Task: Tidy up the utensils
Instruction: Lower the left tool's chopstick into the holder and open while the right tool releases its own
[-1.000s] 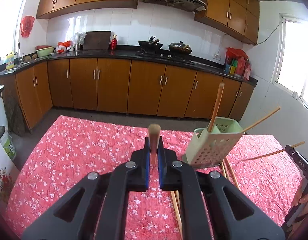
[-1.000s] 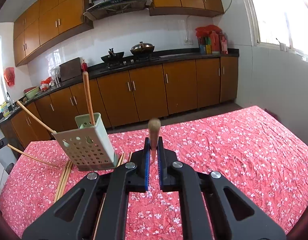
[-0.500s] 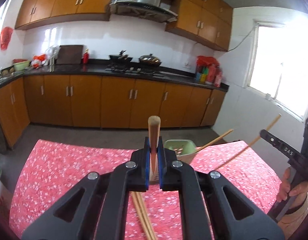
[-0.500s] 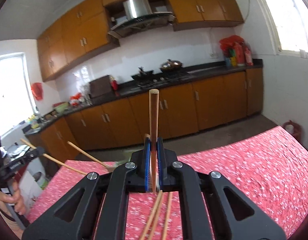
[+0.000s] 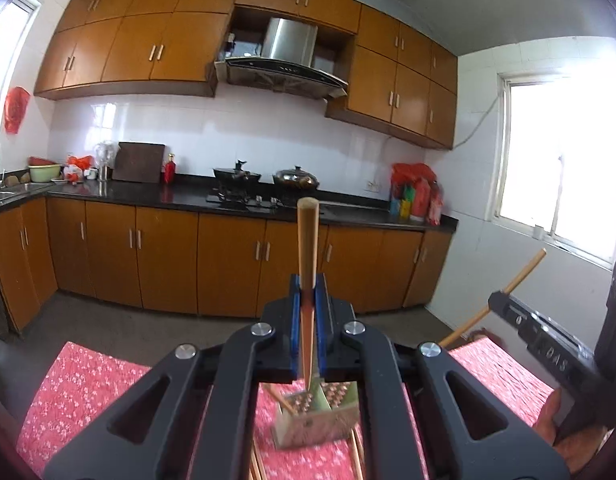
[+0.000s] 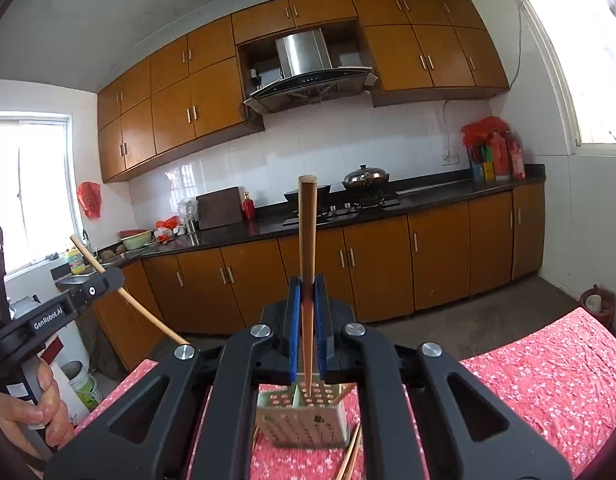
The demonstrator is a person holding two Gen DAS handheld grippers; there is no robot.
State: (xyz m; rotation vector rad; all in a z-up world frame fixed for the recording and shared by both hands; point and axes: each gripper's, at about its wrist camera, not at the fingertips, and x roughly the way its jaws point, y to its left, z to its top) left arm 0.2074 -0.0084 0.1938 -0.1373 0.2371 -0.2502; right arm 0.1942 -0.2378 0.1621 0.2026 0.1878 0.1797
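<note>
Chopsticks [image 5: 307,264] [image 6: 307,264] sit clamped in both closed jaws, tips over the holder [image 6: 302,420] below, while more lie loose on the table [image 6: 548,384].

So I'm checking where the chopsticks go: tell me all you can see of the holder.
The holder is a pale green, plastic-looking box with rows of round holes and an inner divider. It stands tilted on the red floral cloth, open top facing the cameras. A chopstick held in the right gripper points down into it; loose chopsticks lie beside its base.
</note>
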